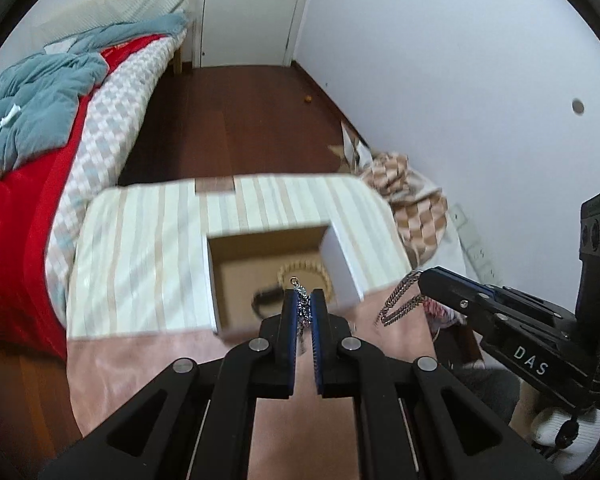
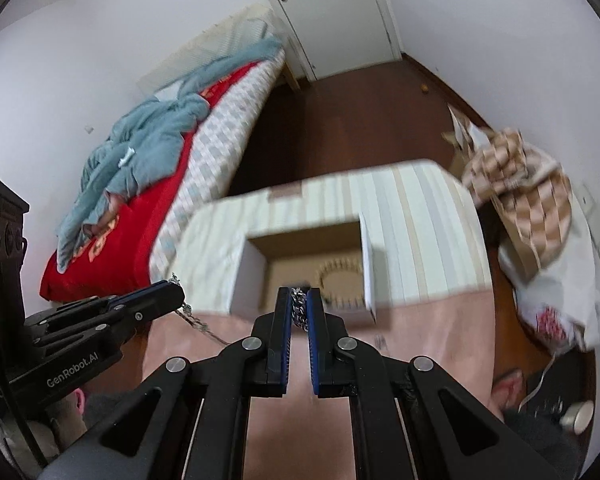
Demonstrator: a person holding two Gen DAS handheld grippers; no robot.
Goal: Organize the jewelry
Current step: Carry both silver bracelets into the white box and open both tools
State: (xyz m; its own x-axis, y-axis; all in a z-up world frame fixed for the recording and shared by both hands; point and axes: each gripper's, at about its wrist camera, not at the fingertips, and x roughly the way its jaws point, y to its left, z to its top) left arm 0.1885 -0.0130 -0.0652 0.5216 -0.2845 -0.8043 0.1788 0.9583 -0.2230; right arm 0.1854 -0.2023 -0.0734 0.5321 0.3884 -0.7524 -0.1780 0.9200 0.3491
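While I held both grippers above the pink cloth (image 1: 160, 360):
Left gripper (image 1: 305, 312): my fingers were pinched shut on a thin chain (image 1: 300, 292).
Right gripper (image 2: 299, 312): my fingers were clamped on a thick chain (image 2: 299, 308).
Box (image 1: 220, 280): open on the striped table (image 1: 140, 248), just ahead of both grippers.
Bracelet (image 1: 304, 270): beaded, lying inside the box.

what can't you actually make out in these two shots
- Dark item in the open box, left wrist view: smeared by motion blur and partly behind the left gripper.
- Thin chain in the left gripper: its lower end is hidden behind the right gripper, right wrist view.
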